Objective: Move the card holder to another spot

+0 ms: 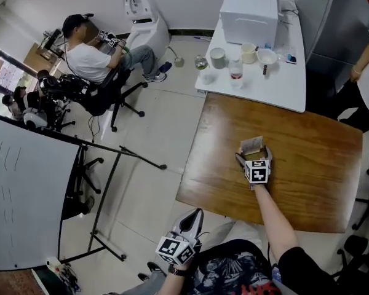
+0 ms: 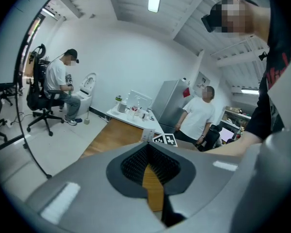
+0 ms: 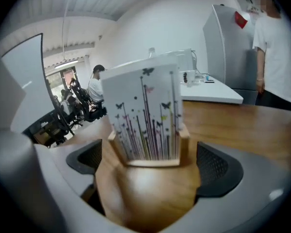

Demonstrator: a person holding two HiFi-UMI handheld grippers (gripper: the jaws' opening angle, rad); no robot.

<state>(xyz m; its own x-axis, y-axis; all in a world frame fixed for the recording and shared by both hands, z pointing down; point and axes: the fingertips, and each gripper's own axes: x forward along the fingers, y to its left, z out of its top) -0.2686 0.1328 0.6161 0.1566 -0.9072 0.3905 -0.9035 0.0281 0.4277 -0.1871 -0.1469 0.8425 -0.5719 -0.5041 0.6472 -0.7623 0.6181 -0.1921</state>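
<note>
Reaching over the brown wooden tabletop (image 1: 313, 165), the right gripper (image 1: 254, 157) has its fingers (image 3: 218, 166) spread wide, one on each side of the small wooden card holder with butterfly-printed white cards (image 3: 145, 125). The pads stand apart from its base and grip nothing. The holder stands upright near the middle of the tabletop. This looks like the approach before a grasp: the next move calls for closing squarely on the wooden base, then lifting it level. The left gripper (image 1: 190, 221) hangs off the near edge, fingers drawn together, empty.
</note>
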